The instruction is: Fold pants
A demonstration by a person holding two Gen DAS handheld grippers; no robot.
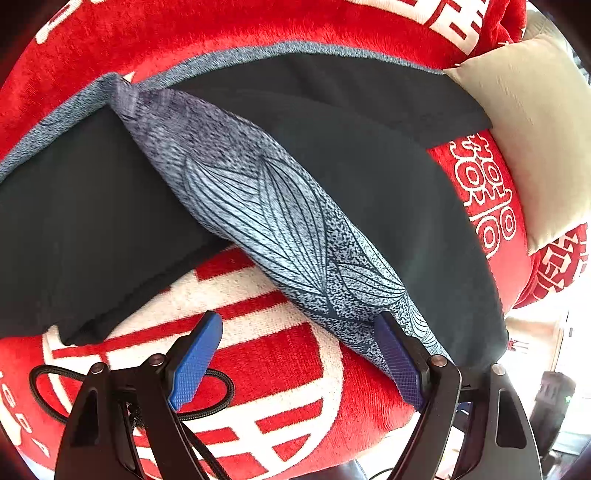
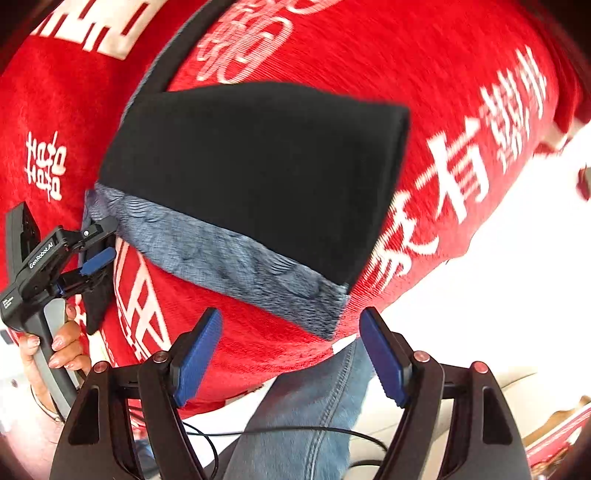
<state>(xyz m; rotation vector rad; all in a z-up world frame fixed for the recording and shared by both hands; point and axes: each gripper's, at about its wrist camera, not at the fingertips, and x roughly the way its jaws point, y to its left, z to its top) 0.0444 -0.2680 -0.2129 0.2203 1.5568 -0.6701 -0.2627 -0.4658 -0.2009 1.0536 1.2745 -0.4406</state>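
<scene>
Black pants point(image 1: 369, 177) with grey leaf-veined band; red blanket point(image 1: 280, 369), white characters.

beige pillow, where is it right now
The beige pillow shows only in the left wrist view, at the right edge, lying on the red blanket and touching the black pants at their far right corner.

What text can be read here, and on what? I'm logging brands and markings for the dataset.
"GenRobot.AI": on the side of the left tool.
"有": large white character on the red blanket; its neighbours are too blurred to read.
Small white label lower on that tool: too small to read.
Pants: no text.
</scene>
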